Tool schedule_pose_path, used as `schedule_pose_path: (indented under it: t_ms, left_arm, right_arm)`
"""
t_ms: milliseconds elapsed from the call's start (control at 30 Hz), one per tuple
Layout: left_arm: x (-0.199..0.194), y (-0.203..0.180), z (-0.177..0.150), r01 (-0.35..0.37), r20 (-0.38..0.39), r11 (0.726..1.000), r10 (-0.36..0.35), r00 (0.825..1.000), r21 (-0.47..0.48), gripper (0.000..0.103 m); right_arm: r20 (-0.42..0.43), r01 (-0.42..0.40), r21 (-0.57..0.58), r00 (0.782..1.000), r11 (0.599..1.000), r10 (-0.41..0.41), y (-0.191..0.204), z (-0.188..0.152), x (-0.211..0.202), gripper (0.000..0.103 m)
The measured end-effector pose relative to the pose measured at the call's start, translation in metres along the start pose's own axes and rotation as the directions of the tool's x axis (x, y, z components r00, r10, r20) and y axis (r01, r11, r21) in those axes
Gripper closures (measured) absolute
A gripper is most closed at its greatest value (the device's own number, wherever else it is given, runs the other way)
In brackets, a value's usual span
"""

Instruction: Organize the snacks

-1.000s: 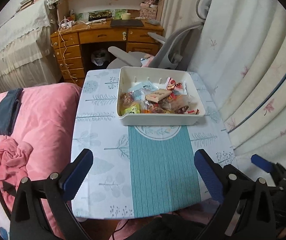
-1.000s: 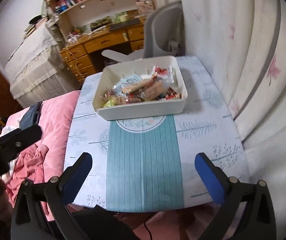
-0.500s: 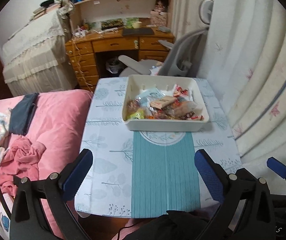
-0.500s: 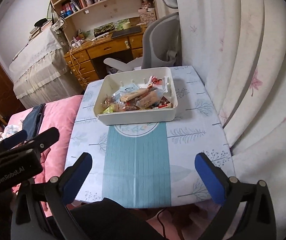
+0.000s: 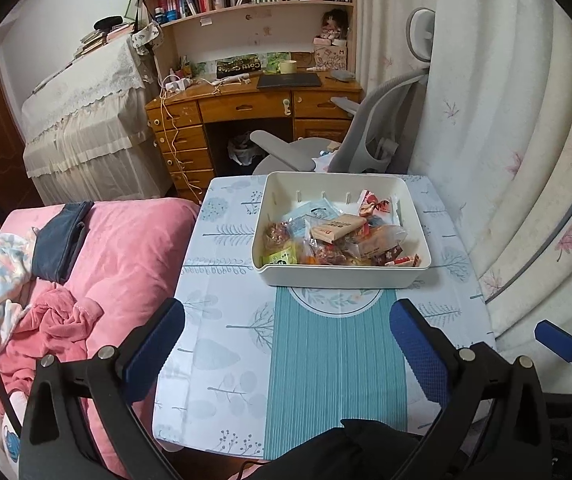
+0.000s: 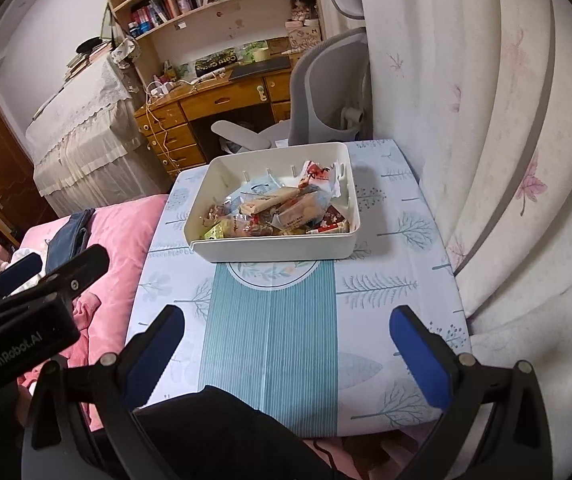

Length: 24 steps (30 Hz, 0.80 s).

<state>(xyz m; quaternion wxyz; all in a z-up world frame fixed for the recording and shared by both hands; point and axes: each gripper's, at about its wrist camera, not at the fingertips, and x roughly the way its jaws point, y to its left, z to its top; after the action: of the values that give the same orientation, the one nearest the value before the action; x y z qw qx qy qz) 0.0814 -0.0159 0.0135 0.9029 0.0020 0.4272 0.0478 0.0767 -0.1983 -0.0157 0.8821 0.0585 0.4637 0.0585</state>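
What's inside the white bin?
The bin holds a heap of wrapped snacks: a tan bar on top, a green packet at its front corner. Whatever lies under the heap is covered.

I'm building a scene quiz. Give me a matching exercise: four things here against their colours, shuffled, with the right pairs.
Things:
1. bin
2. bedding
3. chair
4. desk

Colours:
A. grey
B. wood brown
C. white
D. pink

Pairs: 1-C, 2-D, 3-A, 4-B
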Motion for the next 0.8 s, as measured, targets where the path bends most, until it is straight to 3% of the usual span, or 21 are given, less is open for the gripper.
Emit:
schedule_pose_path:
  t_ms: [800]
  left_arm:
    - [0.015, 0.003, 0.000, -0.001, -0.056, 1.000, 0.000, 0.998, -0.010, 0.001]
  right_arm:
    - [-0.069, -0.024, -0.006, 0.997, 1.000, 0.023, 0.002, 0.003, 0.020, 0.000]
